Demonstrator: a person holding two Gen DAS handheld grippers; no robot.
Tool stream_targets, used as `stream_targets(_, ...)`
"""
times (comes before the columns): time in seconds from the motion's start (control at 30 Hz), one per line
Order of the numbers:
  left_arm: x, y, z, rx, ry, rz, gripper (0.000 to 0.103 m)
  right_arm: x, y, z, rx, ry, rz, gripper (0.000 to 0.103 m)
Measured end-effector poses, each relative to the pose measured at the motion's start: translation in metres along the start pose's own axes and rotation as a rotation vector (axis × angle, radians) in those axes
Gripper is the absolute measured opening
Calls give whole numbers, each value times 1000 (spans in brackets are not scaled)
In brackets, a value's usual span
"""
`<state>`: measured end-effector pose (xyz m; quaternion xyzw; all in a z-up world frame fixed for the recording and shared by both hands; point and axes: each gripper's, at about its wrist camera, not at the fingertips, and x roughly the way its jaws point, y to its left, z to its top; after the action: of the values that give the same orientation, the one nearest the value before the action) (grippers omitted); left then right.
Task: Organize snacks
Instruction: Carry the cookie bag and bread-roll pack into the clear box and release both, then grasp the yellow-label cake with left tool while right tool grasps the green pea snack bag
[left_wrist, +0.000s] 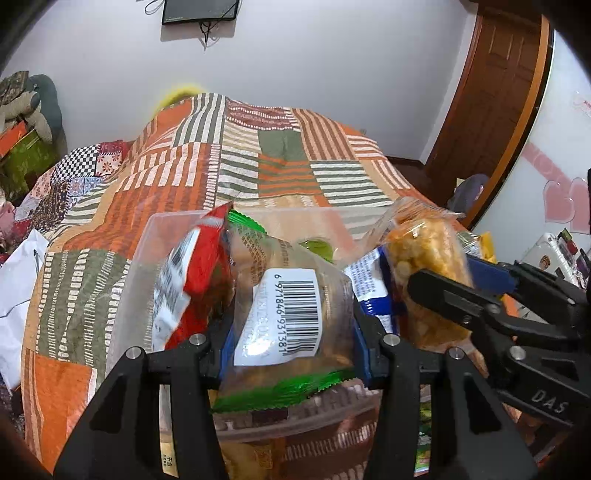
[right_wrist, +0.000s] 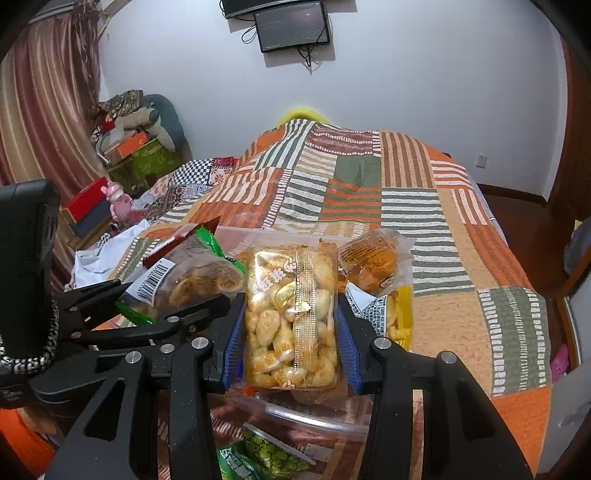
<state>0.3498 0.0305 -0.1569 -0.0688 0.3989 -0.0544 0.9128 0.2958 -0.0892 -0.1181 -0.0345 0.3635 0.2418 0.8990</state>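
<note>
My left gripper (left_wrist: 291, 354) is shut on a clear green-edged snack packet with a barcode label (left_wrist: 291, 314), held over a clear plastic box (left_wrist: 147, 258) on the bed. A red packet (left_wrist: 199, 273) stands in the box. My right gripper (right_wrist: 290, 354) is shut on a clear packet of golden puffed snacks (right_wrist: 291, 321), held over the same box (right_wrist: 295, 413). The left gripper and its packet (right_wrist: 184, 284) show at the left of the right wrist view. The right gripper (left_wrist: 461, 280) and its packet (left_wrist: 424, 266) show at the right of the left wrist view.
The box rests on a patchwork bedspread (right_wrist: 406, 206). A bun packet (right_wrist: 373, 262) and a yellow packet (right_wrist: 400, 317) lie to the right of the box. A green pea packet (right_wrist: 269, 454) lies in front. Boxes and cushions (right_wrist: 136, 140) pile at the far left.
</note>
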Motion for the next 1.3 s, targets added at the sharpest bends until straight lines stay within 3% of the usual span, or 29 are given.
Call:
stream_targets(0.23,-3,8,-4,-35,31,-29,56,-6,-1,1,6,5,5,44)
stream_targets(0.33,-13,4,-5,-19,15,-38,60,-12,0,1,2,-6,9,49)
stream_targets(0.87,-87,-4,-21,43,-76,10,65,-57,9,-8,-10,-72,22,52)
stream_targets(1.0,-100,-1,-31,59,-73,34,66,-61,10,-16,-9,-60,18,52)
stream_targets(1.1,-107,5,-41,53,-72,53,73,-64,10,-23,-3,-49,17,52)
stream_targets(1.3,-107,20,-64,33,-14,64,77,-59,12,-41,3,5,20,55)
